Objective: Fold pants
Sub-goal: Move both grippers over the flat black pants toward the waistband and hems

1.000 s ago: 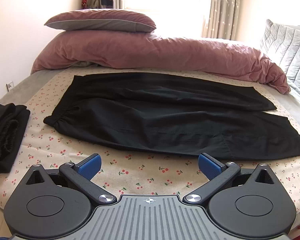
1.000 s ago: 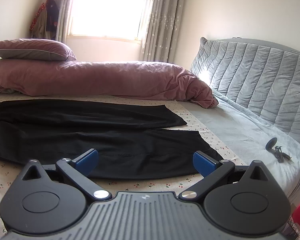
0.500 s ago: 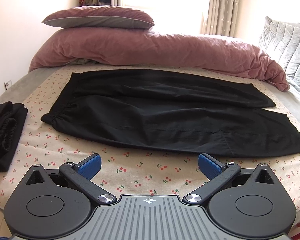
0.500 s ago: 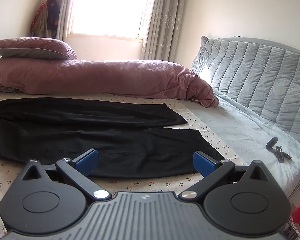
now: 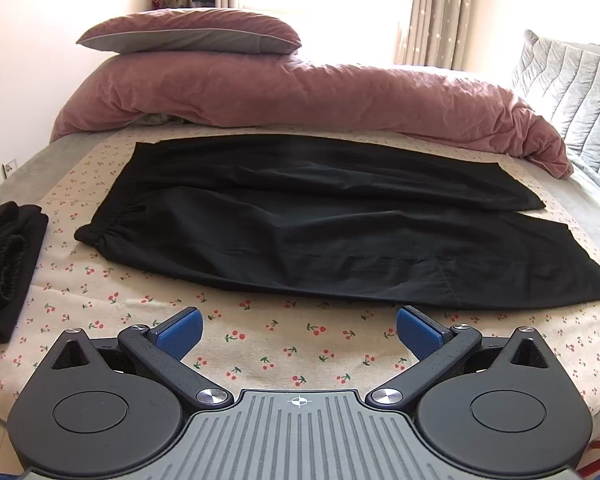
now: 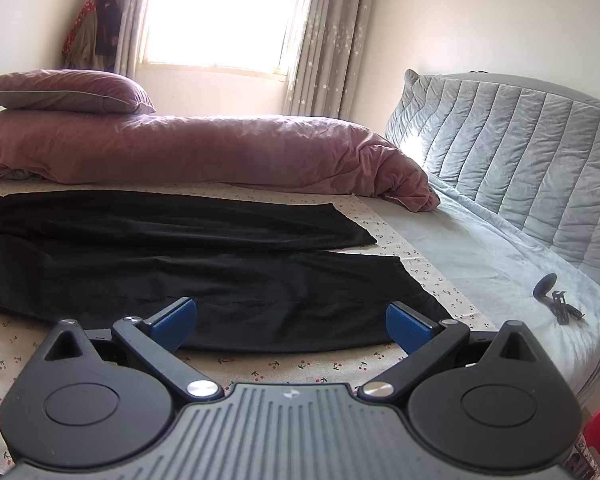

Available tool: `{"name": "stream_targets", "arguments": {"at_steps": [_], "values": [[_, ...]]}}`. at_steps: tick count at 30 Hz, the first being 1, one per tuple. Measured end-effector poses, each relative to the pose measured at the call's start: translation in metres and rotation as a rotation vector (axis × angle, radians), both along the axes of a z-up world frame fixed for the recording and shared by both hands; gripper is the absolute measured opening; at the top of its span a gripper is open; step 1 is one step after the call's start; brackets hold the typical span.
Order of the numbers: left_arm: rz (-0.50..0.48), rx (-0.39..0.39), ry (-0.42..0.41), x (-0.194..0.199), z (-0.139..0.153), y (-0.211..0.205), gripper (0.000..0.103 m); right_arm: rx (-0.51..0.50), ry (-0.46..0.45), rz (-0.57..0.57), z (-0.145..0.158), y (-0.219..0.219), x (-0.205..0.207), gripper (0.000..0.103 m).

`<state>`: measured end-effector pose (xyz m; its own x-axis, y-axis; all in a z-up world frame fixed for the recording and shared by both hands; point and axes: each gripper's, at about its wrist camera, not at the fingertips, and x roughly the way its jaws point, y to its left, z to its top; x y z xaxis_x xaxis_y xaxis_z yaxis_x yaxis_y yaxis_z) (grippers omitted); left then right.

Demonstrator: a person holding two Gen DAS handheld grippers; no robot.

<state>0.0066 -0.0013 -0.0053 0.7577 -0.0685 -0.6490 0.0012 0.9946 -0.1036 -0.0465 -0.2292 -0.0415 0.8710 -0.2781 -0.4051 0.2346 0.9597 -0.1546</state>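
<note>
Black pants [image 5: 320, 224] lie spread flat on the cherry-print sheet [image 5: 260, 340], waistband at the left, both legs reaching right. They also show in the right wrist view [image 6: 204, 276], leg ends at the right. My left gripper [image 5: 299, 330] is open and empty, above the sheet just in front of the pants' near edge. My right gripper [image 6: 291, 326] is open and empty, over the near leg's lower part close to its hem.
A folded black garment [image 5: 4, 264] lies at the left on the sheet. A pink duvet [image 5: 300, 96] and pillow [image 5: 188, 36] lie behind the pants. A grey quilted headboard [image 6: 520, 152] stands at the right. A small dark clip and cable [image 6: 556, 300] rest on the grey sheet.
Both views have drawn back and risen slightly, so the pants sit a little farther from the fingers. Both grippers stay open. The pants have not moved.
</note>
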Motion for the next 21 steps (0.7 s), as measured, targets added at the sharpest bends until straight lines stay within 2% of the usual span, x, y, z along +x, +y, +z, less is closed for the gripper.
{"name": "stream_targets", "arguments": {"at_steps": [7,10,15,17,21], "values": [[0.0,-0.031,-0.018,0.0,0.0,0.001,0.103,0.008,0.015,0.0,0.0,-0.001,0.002,0.098],[0.006,0.018,0.012,0.003,-0.001,0.001,0.103,0.01,0.021,-0.003,-0.002,-0.002,0.005,0.098],[0.012,0.026,-0.002,0.006,-0.005,0.002,0.103,0.029,0.047,-0.005,-0.004,-0.007,0.013,0.098],[0.018,0.041,0.022,0.015,-0.013,0.005,0.103,0.039,0.073,-0.012,-0.008,-0.009,0.019,0.098],[0.05,0.003,0.065,0.029,-0.025,0.016,0.103,0.078,0.112,-0.02,-0.016,-0.019,0.033,0.098]]}}
